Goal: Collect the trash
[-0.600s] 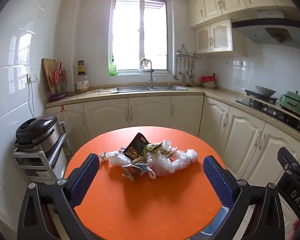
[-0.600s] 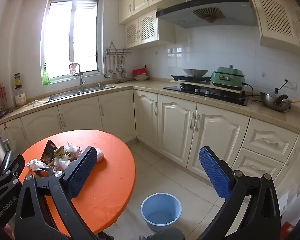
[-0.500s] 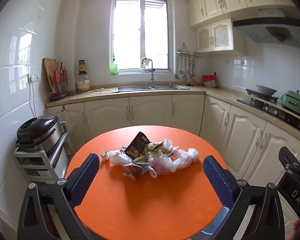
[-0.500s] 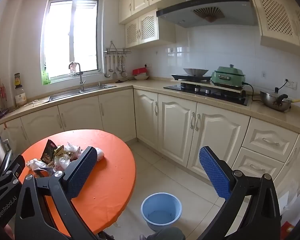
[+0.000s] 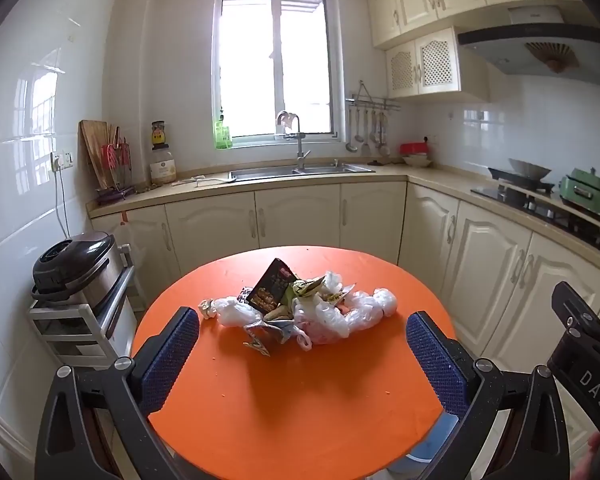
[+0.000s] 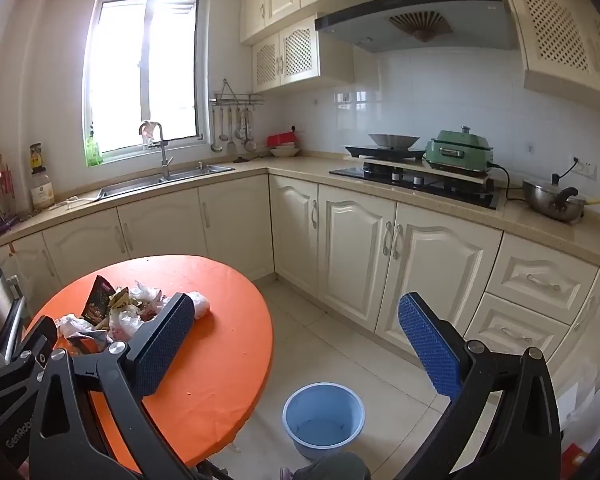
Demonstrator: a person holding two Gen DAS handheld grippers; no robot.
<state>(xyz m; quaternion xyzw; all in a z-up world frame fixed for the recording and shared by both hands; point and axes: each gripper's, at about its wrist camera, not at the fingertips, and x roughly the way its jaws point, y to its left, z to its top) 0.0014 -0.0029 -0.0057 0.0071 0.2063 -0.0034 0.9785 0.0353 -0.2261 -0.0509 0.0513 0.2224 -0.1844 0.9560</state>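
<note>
Nothing much has shifted since a moment ago: the left view has only crept a touch, so the trash pile [image 5: 300,306] sits almost where it did, and the right view looks unchanged.

That pile lies near the middle of the round orange table [image 5: 292,392], a heap of crumpled clear plastic bags [image 5: 340,312] with a dark snack wrapper [image 5: 270,286] propped up on its left part and torn foil scraps at the near edge. From the right side the same heap [image 6: 116,312] shows on the table's far-left part, partly behind a blue pad.

Left gripper [image 5: 300,360] hangs over the table's near half, short of the pile, its jaws spread wide and holding nothing. Right gripper [image 6: 300,344] is off the table's right edge, over the tiled floor, also spread wide and empty.

Down on the floor just beside the table stands a light blue bucket [image 6: 324,416]. Cream cabinets run round the room, with the steel sink [image 5: 296,170] under the window, a green electric cooker [image 6: 458,154] on the stove side, and a dark rice cooker [image 5: 74,268] on a rack by the left wall.
</note>
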